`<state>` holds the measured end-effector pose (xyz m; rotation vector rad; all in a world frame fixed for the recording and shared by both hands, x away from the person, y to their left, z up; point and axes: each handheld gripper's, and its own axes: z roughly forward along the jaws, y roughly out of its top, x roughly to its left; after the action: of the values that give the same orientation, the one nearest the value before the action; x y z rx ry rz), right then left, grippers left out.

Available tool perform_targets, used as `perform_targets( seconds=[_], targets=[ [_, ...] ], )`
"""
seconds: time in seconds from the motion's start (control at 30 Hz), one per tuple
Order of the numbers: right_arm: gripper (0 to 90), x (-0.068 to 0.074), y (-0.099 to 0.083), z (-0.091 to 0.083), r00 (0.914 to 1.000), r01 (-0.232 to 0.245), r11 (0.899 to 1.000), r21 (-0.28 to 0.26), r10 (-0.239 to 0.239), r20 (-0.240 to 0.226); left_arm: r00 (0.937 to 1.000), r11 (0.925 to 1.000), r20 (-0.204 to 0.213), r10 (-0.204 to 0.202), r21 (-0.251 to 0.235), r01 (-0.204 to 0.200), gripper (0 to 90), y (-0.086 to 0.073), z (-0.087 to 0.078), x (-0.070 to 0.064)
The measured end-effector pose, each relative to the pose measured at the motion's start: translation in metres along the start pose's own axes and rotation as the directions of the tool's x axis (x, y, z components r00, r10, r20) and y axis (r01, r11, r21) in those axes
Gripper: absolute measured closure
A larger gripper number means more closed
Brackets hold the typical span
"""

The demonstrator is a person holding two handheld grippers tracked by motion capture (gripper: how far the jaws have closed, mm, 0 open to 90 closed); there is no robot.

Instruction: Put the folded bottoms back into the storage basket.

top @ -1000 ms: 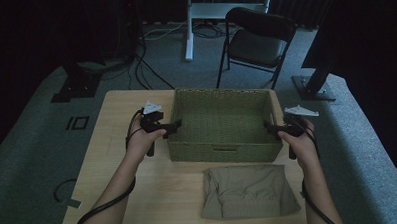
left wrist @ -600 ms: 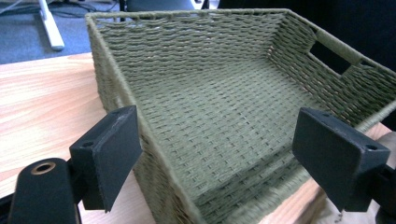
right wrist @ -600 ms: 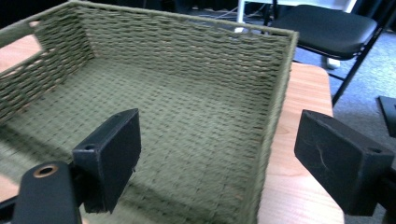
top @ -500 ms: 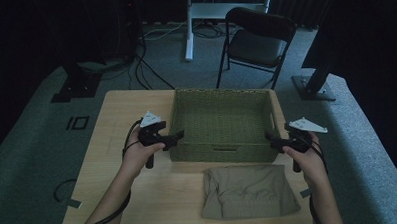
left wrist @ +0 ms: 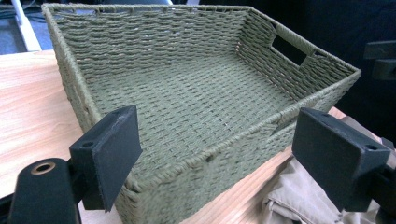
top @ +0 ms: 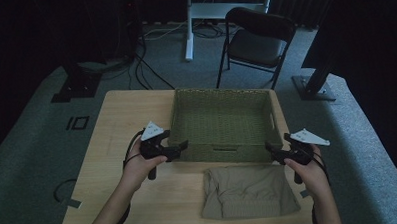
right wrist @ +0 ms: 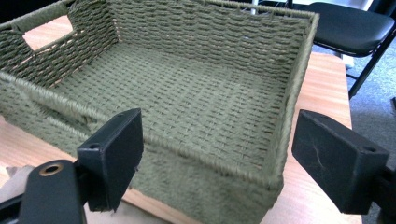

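Observation:
A green woven basket [top: 222, 96] stands empty on the wooden table [top: 116, 115], its near wall facing me. A folded beige cloth [top: 247, 190] lies just in front of it. My left gripper [top: 180, 148] is open at the basket's near left corner [left wrist: 154, 186], its pads [left wrist: 114, 151] straddling that corner. At the near right corner, my right gripper [top: 270, 150] is open too, pads [right wrist: 116, 154] wide apart around the corner [right wrist: 271, 182]. The beige cloth [left wrist: 303, 200] peeks in low in the left gripper view.
A black chair [top: 256, 40] and a white desk leg [top: 188, 27] stand on the carpet beyond the table. Cables [top: 135, 69] run over the floor at back left. A dark stand base [top: 313, 85] sits at right.
Both hands drew back toward me from the basket's sides to its near corners. The basket and the cloth stayed put.

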<state>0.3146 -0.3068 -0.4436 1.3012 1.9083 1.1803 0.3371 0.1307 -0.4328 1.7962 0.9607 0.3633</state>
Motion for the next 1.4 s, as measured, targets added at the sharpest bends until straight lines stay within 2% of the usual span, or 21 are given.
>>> perform_targets(
  seconds=[0.23, 0.4, 0.53, 0.57, 0.7, 0.97, 1.03, 1.13, 1.4],
  targets=[
    [16.0, 0.000, -0.011, -0.006, 1.0000, -0.001, 1.000, 0.009, 0.001, 0.007, 0.9993, 0.9999, 0.036, -0.006, 0.012, 0.006, 15.7, -0.010, -0.001, -0.013],
    [16.0, 0.001, -0.021, -0.008, 1.0000, -0.006, 1.000, 0.021, 0.006, 0.000, 0.9980, 0.9993, 0.060, 0.016, 0.033, -0.018, 16.0, -0.017, 0.001, -0.023],
    [14.5, 0.002, -0.029, -0.007, 1.0000, -0.002, 0.999, 0.042, 0.002, -0.003, 0.9951, 0.9979, 0.095, 0.027, 0.055, -0.033, 16.0, -0.022, 0.006, -0.031],
    [14.4, 0.003, -0.031, -0.007, 1.0000, 0.001, 0.999, 0.045, -0.001, -0.003, 0.9939, 0.9982, 0.109, 0.016, 0.055, -0.022, 16.0, -0.024, 0.008, -0.033],
    [14.0, 0.004, -0.037, -0.005, 1.0000, 0.005, 0.998, 0.055, -0.005, -0.004, 0.9919, 0.9982, 0.126, -0.012, 0.061, 0.005, 16.0, -0.032, 0.018, -0.036],
    [14.0, 0.003, -0.049, -0.002, 1.0000, 0.005, 0.997, 0.080, -0.005, 0.002, 0.9915, 0.9946, 0.130, 0.004, 0.102, -0.017, 15.9, -0.047, 0.034, -0.048],
    [14.0, 0.003, -0.054, -0.001, 0.9999, 0.001, 0.996, 0.094, -0.002, 0.010, 0.9896, 0.9933, 0.144, 0.001, 0.114, -0.017, 15.9, -0.052, 0.042, -0.054],
    [14.1, 0.002, -0.060, 0.001, 0.9999, -0.006, 0.994, 0.107, 0.005, 0.012, 0.9879, 0.9887, 0.155, 0.008, 0.146, -0.031, 15.9, -0.059, 0.053, -0.061],
    [14.4, 0.001, -0.079, 0.003, 0.9997, -0.026, 0.988, 0.151, 0.026, 0.003, 0.9815, 0.9780, 0.191, -0.011, 0.207, -0.029, 15.9, -0.076, 0.074, -0.075]
  ],
)
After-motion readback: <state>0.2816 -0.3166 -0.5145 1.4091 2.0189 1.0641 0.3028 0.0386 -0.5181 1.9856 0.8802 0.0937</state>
